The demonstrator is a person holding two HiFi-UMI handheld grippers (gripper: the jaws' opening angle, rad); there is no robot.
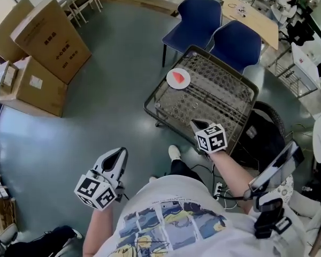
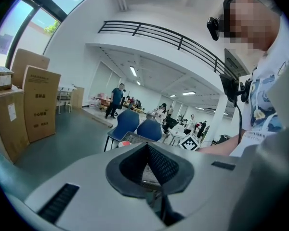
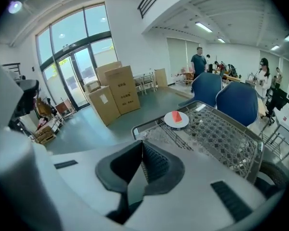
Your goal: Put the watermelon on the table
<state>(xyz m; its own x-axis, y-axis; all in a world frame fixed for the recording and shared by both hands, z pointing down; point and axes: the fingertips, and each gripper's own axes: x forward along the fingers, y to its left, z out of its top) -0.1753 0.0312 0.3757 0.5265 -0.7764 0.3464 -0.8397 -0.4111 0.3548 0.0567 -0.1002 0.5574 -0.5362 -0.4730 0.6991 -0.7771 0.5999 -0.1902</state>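
Observation:
A red watermelon slice (image 1: 177, 77) lies on a white plate (image 1: 169, 81) at the far left corner of a wire-mesh cart top (image 1: 224, 98). My right gripper (image 1: 195, 123) is at the cart's near edge, pointing toward the plate, shut with nothing between its jaws. The right gripper view shows the slice (image 3: 176, 117) on its plate (image 3: 169, 123) well ahead of the shut jaw tips (image 3: 142, 143). My left gripper (image 1: 120, 151) hangs over the floor, left of the cart, shut and empty. In the left gripper view the plate (image 2: 124, 143) peeks just past the jaws.
Two blue chairs (image 1: 195, 15) (image 1: 238, 42) stand behind the cart, with a wooden table (image 1: 246, 12) beyond. Cardboard boxes (image 1: 45, 42) are stacked at the left. A black bag (image 1: 262, 133) and cables lie right of the cart. Grey floor (image 1: 107, 90) spreads between.

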